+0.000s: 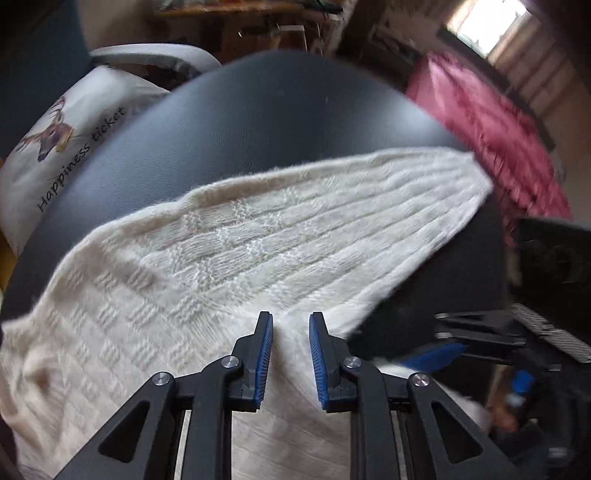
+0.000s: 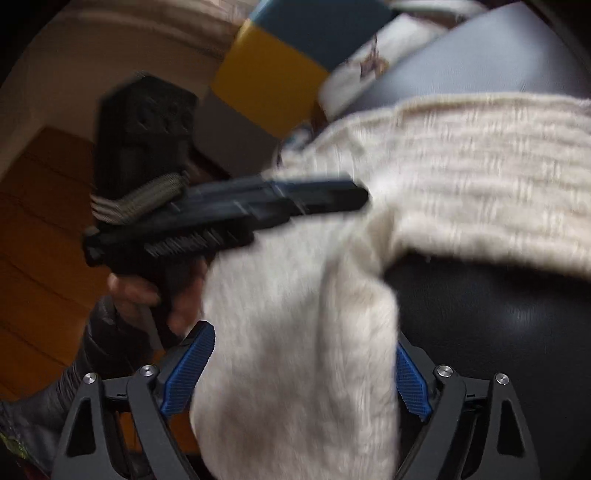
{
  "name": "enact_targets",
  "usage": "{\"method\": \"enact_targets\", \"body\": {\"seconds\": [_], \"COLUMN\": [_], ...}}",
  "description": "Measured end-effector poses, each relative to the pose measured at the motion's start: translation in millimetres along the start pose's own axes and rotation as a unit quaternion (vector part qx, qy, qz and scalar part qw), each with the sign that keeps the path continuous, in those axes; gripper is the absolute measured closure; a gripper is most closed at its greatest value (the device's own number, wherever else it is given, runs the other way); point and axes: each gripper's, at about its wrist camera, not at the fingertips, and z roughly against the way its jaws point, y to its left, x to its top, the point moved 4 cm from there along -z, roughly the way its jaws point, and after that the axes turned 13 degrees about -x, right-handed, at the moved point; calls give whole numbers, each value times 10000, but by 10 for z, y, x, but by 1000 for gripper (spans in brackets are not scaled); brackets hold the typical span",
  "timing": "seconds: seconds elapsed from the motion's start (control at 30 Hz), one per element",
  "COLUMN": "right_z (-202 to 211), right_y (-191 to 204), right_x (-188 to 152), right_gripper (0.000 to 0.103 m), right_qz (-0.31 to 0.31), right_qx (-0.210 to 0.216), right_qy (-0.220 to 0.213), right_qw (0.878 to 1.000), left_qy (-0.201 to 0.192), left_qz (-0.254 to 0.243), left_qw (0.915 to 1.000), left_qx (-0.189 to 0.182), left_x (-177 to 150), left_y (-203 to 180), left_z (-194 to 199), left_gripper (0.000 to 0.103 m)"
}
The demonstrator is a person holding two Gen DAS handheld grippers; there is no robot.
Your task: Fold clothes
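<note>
Room: dim and cluttered, wooden floor below, bright window far off.
Tabletop: dark round tabletop, its far half bare.
Sweater: cream knit sweater lies across the near part of the tabletop; one long ribbed part, likely a sleeve, runs flat toward the right edge, while the body bunches at the near edge and hangs over it.
Progress: early, by my reading; the sleeve looks laid out, but no neat folded stack shows, and the body looks unfolded.
Pillow: white pillow with a deer print and "Happiness ticket", just beyond the left rim, clear of the work.
Red cloth: red cloth beyond the right rim, apart from the sweater.
Left tool: left tool sits over the knit, fingers a little apart, nothing pinched.
Right tool: right tool spread wide with hanging knit passing between the fingers, not clamped.
Obstacles: none on the tabletop; blur hides fine detail.
</note>
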Motion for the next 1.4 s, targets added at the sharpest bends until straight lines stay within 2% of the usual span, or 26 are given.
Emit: {"method": "enact_targets", "body": {"seconds": [0.07,0.17,0.2,0.27,0.4,0.47,0.6,0.67,0.8,0.9,0.97,1.07,1.17,1.23,1.27,1.4], "right_z": [112,248,252,221,112,186,447,598,671,550,378,50,-58,-133,-140,-82], "right_y": [35,176,210,243,39,10,41,72,93,-14,-113,-335,-560,-727,-789,-903], "right_x": [37,-56,-80,-121,-256,-296,-245,-104,296,617,784,965,1024,1037,1041,1123], "right_gripper": [3,1,1,0,0,1,1,1,1,1,1,1,1,1,0,0], "right_qz": [-96,87,187,345,169,149,199,316,629,643,705,880,1122,1125,1182,1185], "right_qx": [315,685,658,509,-68,-129,-531,-895,-1969,-2608,-3025,-3695,-4386,-4616,-4669,-4704], "right_qy": [-465,-767,-783,-720,-335,-358,-539,-738,-868,-775,-548,-183,86,260,204,-10], "right_qw": [9984,9947,9946,9955,9993,9992,9969,9928,9745,9601,9489,9249,8916,8796,8761,8745], "left_qy": [123,277,136,-161,-687,-964,-1505,-1675,-1929,-2052,-2055,-1880,-1706,-1842,-1910,-2055], "left_qz": [-134,-321,-284,-162,282,525,993,1024,1290,1526,1575,1610,1668,1734,1768,1600], "left_qw": [9998,9989,9993,9997,9972,9937,9826,9802,9727,9667,9658,9684,9704,9665,9645,9624], "left_qx": [80,193,191,121,-112,-231,-445,-263,39,57,144,294,388,432,454,767], "left_x": [35,84,76,31,-84,-152,-290,-378,-481,-471,-388,-252,-138,-130,-126,-157], "left_y": [-12,-30,-36,-22,48,80,146,235,578,784,918,1141,1317,1322,1325,1255], "left_z": [-120,-291,-299,-291,-163,-65,136,265,493,583,592,559,404,360,339,332], "left_gripper": [84,83,83,82,82,82,82,82,82,82,82,82,82,83,83,83]}}
